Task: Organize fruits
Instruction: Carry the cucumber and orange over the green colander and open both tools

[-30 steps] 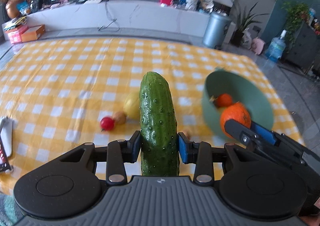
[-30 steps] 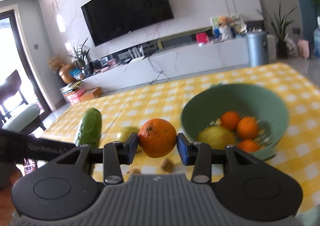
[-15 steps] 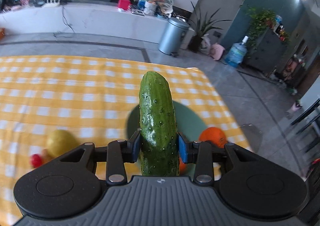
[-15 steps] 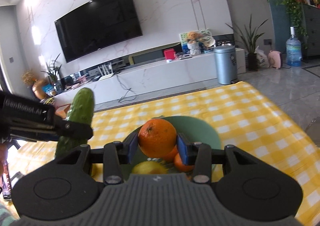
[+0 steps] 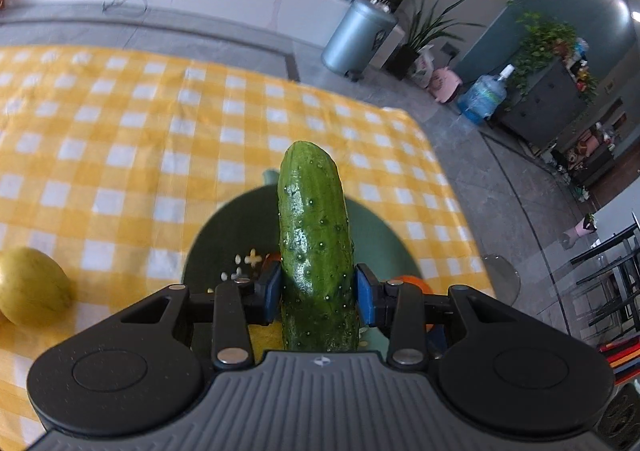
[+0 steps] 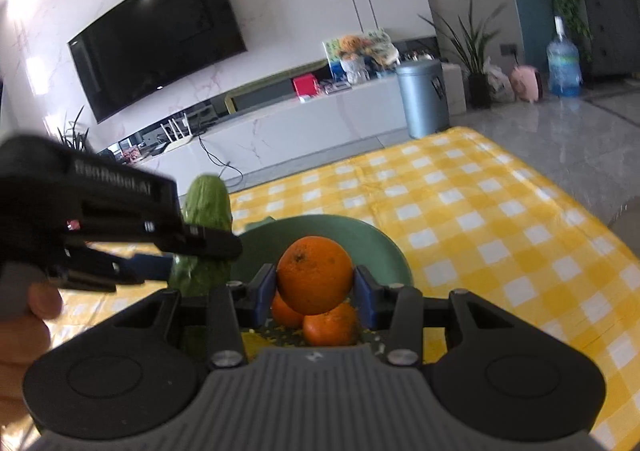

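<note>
Left claw (image 5: 317, 293) is clamped on a cucumber (image 5: 314, 235), gripped low on its body so most of it sticks out forward, over the green bowl (image 5: 224, 227). Right claw (image 6: 315, 289) pinches an orange (image 6: 314, 273) between its blue pads, also above the bowl, with at least two more oranges (image 6: 330, 325) lying inside right beneath it. Both claws sit close together at the bowl (the left one shows black and blurred at the left of the right wrist view). One lemon (image 5: 32, 285) sits out on the yellow checked tabletop (image 5: 120, 131), left of the bowl and apart from it.

Risks, as I judge them:
- Both claws crowd the same bowl, so they could knock into each other on the way down.
- Cucumber is long; dropped upright it may lean on the rim and tip out, or roll the bowl.
- Orange let go from this height would land on the fruit below and could bounce out.
- Bowl looks light, so a nudge at the rim might slide it toward the near tabletop edge.
</note>
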### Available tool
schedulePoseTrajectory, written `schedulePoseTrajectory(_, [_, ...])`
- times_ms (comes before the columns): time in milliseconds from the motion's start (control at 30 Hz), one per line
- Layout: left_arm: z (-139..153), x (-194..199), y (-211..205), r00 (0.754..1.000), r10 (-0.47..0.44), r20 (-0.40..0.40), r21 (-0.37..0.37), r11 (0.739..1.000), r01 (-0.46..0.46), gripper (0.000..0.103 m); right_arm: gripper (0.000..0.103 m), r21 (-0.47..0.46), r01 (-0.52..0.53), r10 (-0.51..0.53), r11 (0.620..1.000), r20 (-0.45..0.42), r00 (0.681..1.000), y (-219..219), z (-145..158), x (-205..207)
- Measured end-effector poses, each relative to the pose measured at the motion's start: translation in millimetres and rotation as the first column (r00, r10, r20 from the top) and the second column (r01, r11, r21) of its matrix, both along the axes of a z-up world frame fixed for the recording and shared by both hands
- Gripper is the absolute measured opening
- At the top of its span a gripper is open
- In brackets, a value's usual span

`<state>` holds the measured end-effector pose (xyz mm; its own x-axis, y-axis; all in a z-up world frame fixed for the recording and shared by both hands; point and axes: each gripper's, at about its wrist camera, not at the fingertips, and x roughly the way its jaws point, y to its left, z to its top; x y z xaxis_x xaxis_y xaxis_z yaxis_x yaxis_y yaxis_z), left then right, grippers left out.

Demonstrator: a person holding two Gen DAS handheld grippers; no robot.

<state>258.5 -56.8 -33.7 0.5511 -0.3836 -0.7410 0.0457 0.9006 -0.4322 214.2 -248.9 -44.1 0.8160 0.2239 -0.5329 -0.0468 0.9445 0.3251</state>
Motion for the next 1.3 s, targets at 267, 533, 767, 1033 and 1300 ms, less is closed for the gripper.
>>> schedulePoseTrajectory(267, [-19,11,3,0.997,0.012,-0.076,-0.034,0.999,-0.015,0.043,0.040,-0.068,-0.067,0.062,0.995,-0.067,0.996,18,-10,12])
schedulePoseTrajectory(533, [-29,16,-2,0.993,-0.005,-0.120,-0.048,0.999,-0.001,0.044,0.040,-0.098,-0.070,0.060,0.993,-0.106,0.993,21,-15,17])
schedulePoseTrajectory(767, [-26,17,-10,0.995,-0.027,-0.097,-0.008,1.000,0.027,0.044,0.040,-0.140,-0.073,0.054,0.987,-0.136,0.989,26,-18,20])
schedulePoseTrajectory(1033, [-21,12,-10,0.996,-0.029,-0.079,0.001,1.000,0.030,0.059,0.041,-0.191,-0.063,0.038,0.980,-0.131,0.991,32,-17,17])
schedulePoseTrajectory(1300, [-5,-2,-16,0.998,-0.050,-0.030,0.089,0.995,0.053,0.063,0.043,-0.251,-0.042,0.016,0.967,-0.105,0.994,36,-13,13])
